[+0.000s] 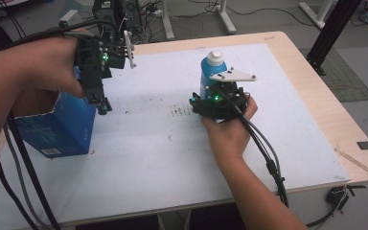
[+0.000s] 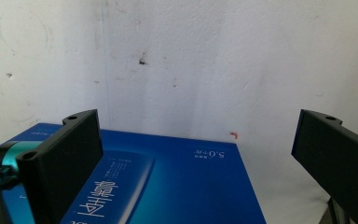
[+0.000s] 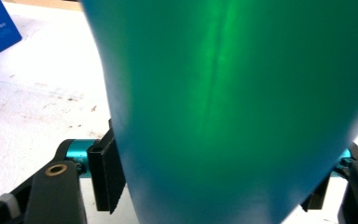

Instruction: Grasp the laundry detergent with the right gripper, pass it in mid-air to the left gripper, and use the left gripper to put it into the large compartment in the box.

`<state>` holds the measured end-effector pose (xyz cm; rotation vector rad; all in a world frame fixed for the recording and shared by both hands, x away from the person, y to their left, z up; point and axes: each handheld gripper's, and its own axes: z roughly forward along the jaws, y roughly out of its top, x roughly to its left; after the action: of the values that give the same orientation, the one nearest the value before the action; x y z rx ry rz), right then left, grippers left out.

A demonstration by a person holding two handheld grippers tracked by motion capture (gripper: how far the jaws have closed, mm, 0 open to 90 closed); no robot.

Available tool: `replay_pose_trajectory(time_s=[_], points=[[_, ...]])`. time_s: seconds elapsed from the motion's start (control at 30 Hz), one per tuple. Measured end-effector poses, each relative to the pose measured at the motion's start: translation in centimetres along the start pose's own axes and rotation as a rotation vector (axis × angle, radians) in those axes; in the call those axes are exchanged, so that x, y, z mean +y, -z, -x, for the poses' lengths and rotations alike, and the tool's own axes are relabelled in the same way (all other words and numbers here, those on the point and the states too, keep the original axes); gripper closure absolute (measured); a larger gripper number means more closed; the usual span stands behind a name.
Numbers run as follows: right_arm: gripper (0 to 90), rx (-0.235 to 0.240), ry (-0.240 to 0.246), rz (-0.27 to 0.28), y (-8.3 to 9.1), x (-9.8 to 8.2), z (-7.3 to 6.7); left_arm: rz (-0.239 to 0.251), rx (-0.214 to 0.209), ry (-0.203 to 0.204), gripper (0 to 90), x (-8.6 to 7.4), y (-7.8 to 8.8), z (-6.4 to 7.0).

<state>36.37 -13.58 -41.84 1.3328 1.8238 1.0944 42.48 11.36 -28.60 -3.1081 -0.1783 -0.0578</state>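
Right hand-held gripper (image 1: 210, 96) clamped, apparently firmly, on blue bottle (image 1: 212, 72), ready to lift. Left hand-held gripper (image 1: 103, 108) open over blue box (image 1: 57, 127), steadying nothing.

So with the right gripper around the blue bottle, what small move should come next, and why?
Probably finish closing the right gripper on the bottle before lifting. The bottle stands upright between the jaws, which look against its sides, and the open blue box waits under the left gripper.
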Motion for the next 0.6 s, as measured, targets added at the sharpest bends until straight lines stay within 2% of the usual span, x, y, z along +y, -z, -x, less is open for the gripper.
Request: replay_pose_trajectory(time_s=[0.6], points=[[34.9, -0.062, 0.000, 0.004, -0.16, -0.19, -0.37, 0.002, -0.001, -0.007, 1.7, -0.15, -0.17, -0.07]])
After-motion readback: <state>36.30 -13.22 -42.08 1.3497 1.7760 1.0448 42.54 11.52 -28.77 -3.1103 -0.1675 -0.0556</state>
